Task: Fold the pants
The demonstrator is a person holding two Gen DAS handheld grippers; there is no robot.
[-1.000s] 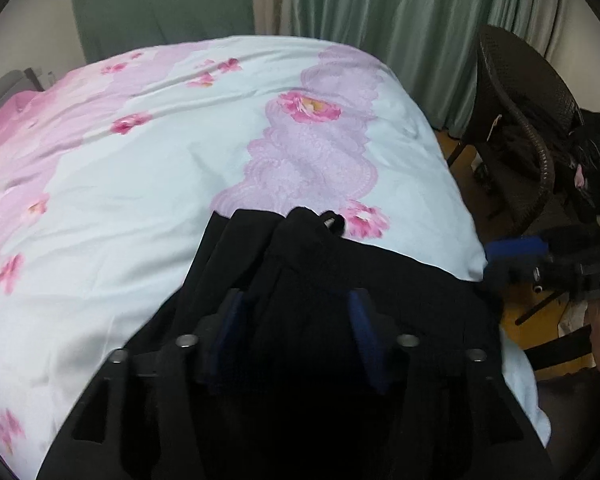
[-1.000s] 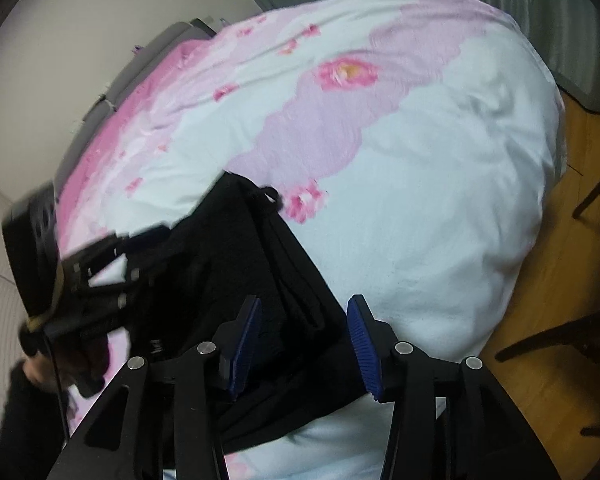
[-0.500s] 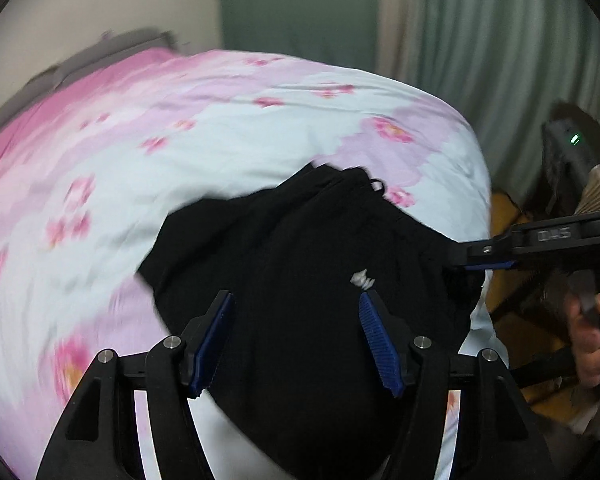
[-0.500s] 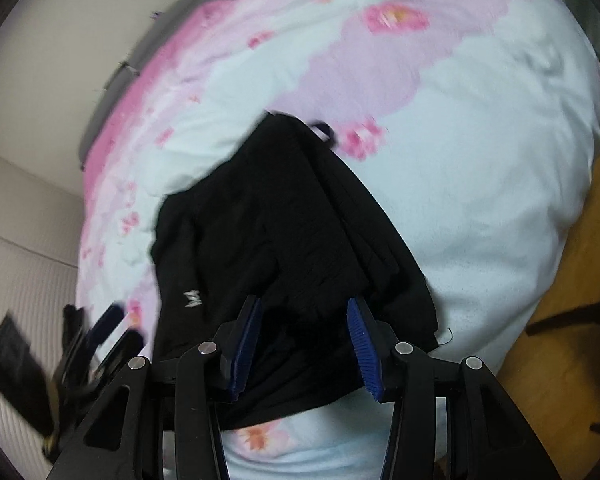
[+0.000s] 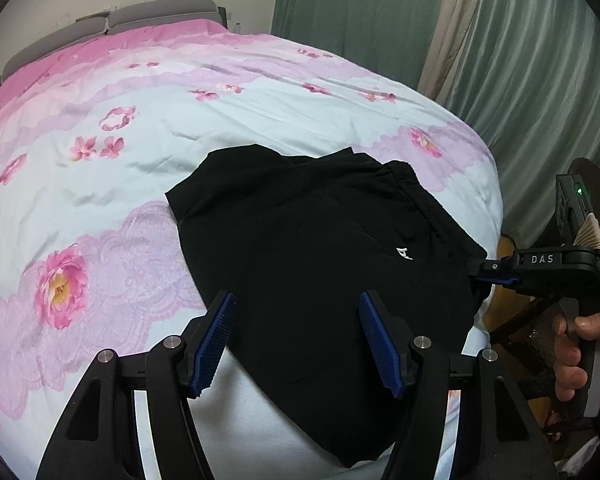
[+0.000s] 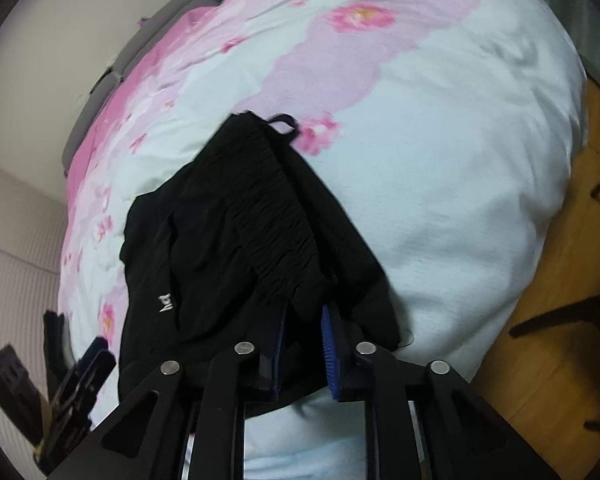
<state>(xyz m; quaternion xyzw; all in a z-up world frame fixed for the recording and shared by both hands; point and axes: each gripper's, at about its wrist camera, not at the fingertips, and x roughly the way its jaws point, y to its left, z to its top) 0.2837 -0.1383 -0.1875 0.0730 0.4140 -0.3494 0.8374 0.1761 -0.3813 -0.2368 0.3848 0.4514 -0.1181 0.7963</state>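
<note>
My right gripper (image 6: 304,350) has just been closing onto the black fabric pants (image 6: 236,248); my left gripper (image 5: 298,344) let go, swinging leftward.

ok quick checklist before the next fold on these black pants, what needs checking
1. Right gripper on the black fabric pants: jaws have just been closing on an edge fold at the waistband end; ok.
2. Left gripper free: open above the pants, pads clear; ok.
3. Pants flat on the floral pink and pale blue bedspread: mostly flat, some creases; ok.
4. Near edge on the bed: overhangs slightly; not ok.
5. Layers aligned underneath: cannot tell.
</note>
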